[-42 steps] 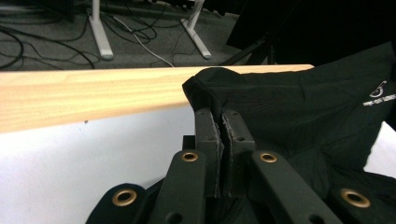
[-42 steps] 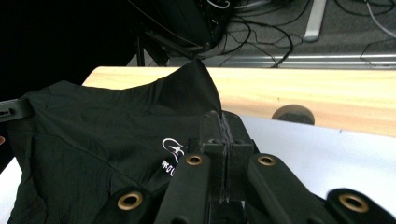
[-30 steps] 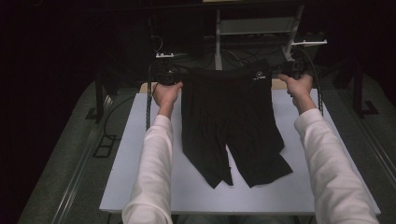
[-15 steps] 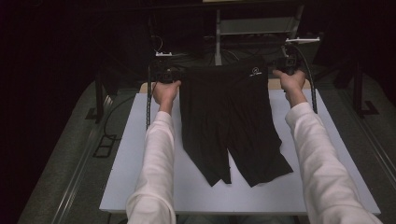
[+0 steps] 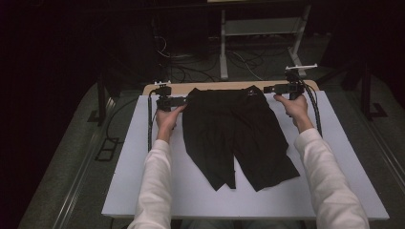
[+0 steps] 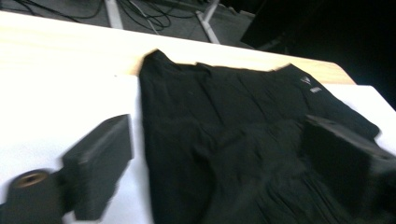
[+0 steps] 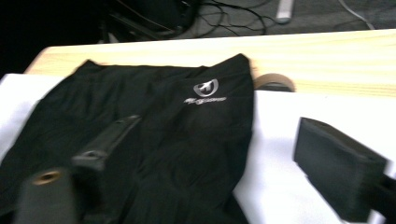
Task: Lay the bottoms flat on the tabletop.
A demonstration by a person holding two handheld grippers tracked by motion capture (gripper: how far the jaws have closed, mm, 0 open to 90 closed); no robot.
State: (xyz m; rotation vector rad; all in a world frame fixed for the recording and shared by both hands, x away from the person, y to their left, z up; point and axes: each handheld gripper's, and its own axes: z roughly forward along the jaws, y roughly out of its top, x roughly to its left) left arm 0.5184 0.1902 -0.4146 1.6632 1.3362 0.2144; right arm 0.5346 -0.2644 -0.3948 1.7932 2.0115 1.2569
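Black fabric shorts [image 5: 236, 136] lie flat on the white foam-board tabletop [image 5: 143, 167] — waistband at 12 o'clock against the bare wooden edge strip [image 5: 210, 87], the two legs fanned toward 5 and 6 o'clock. Looks like a deliberate spread: waist pulled straight so the garment sits square for whatever fold comes next.

Left gripper [image 5: 177, 101] sits at the waistband's 9 o'clock corner, right gripper [image 5: 273, 88] at its 3 o'clock corner. Both sets of jaws have just been opening and now stand wide. In each gripper view one jaw hangs over the cloth and the other over the white board, nothing pinched. White logo [image 7: 206, 88] near the right corner faces up, so front side is up — no flip needed, I'd judge.
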